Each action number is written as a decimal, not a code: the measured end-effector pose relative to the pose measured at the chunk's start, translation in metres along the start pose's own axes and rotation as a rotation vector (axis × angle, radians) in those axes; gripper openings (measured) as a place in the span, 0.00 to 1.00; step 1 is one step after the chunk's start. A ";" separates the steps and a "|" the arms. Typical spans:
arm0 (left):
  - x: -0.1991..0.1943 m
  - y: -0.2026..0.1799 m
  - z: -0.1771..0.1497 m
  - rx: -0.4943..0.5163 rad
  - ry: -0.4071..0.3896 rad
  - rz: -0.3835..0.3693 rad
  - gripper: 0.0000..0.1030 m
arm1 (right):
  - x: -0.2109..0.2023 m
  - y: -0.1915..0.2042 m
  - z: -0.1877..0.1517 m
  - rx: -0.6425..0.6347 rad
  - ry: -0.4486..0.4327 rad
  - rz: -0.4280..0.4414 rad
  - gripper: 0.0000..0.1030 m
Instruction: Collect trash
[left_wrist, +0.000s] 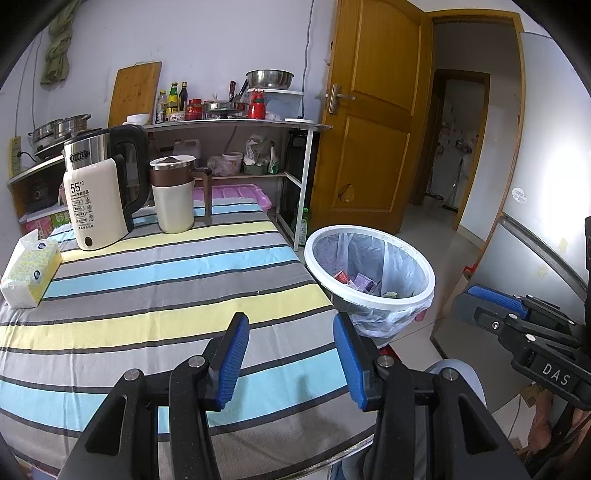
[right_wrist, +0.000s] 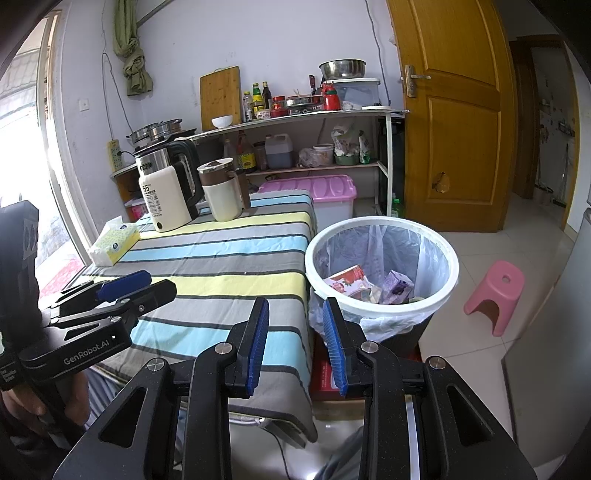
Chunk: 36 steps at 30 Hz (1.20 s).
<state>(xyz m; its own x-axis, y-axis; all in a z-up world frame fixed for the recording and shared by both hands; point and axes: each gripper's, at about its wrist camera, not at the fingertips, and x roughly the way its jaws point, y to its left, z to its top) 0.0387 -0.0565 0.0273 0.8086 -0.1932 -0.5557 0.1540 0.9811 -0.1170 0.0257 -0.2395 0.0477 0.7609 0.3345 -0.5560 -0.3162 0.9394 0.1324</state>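
Observation:
A round bin (left_wrist: 428, 295) (right_wrist: 448, 284) with a white rim and clear liner stands on the floor at the table's right side. Inside lie a red-and-white carton (right_wrist: 347, 282), a purple carton (right_wrist: 397, 286) and other wrappers. My left gripper (left_wrist: 291, 332) hovers open over the near right part of the striped tablecloth (left_wrist: 147, 295), nothing between its blue pads. My right gripper (right_wrist: 295, 314) hangs open over the table's near right corner, just left of the bin, holding nothing. Each gripper shows in the other's view: right gripper (left_wrist: 476, 295), left gripper (right_wrist: 144, 280).
At the table's far end stand a cream kettle (left_wrist: 99, 203), a cream jug with brown lid (left_wrist: 173, 195) and a tissue pack (left_wrist: 29, 273). A shelf rack (right_wrist: 314, 122) with kitchenware lines the wall. A pink stool (right_wrist: 495, 295) and pink storage box (right_wrist: 328, 192) sit on the floor.

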 end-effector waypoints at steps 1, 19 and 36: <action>0.000 0.000 0.000 0.001 0.000 0.000 0.46 | 0.000 0.000 0.000 0.000 0.000 0.000 0.30; 0.001 0.001 0.000 0.001 0.000 0.004 0.46 | 0.001 -0.001 -0.001 0.002 0.004 -0.003 0.30; 0.002 0.007 -0.001 0.012 0.008 0.015 0.46 | 0.005 -0.002 -0.002 0.004 0.010 -0.004 0.30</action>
<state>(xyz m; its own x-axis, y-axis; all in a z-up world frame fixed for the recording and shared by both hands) 0.0407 -0.0501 0.0247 0.8061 -0.1787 -0.5642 0.1489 0.9839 -0.0989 0.0288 -0.2398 0.0433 0.7562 0.3302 -0.5649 -0.3112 0.9409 0.1335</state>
